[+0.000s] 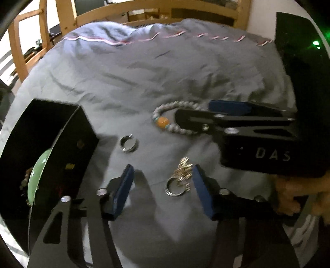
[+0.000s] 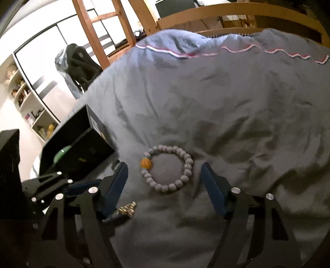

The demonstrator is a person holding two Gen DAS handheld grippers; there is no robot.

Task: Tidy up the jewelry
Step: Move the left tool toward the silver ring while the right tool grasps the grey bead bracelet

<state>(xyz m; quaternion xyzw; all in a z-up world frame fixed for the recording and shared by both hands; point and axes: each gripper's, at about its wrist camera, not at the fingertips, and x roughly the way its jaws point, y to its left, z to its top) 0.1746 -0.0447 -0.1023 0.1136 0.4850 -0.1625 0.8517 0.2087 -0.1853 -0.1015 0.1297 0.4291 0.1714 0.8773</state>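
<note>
A wrinkled grey-blue cloth duvet (image 2: 226, 103), matt and soft, covers the bed, ringed by a pale wooden bed frame (image 2: 247, 14). The speckled grey bead bracelet (image 2: 168, 168) looks stone-like and dull, its orange bead (image 2: 146, 163) glossy. Two silver metal rings (image 1: 128, 142) (image 1: 174, 188) and a gold metal chain pile (image 1: 184, 168) shine. At left, the black box (image 1: 51, 132) is smooth and glossy.

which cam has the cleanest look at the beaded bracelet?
Right wrist: the whole beaded bracelet lies unobstructed on the grey duvet, orange bead included. In the left wrist view, the right gripper covers its right half.
</note>
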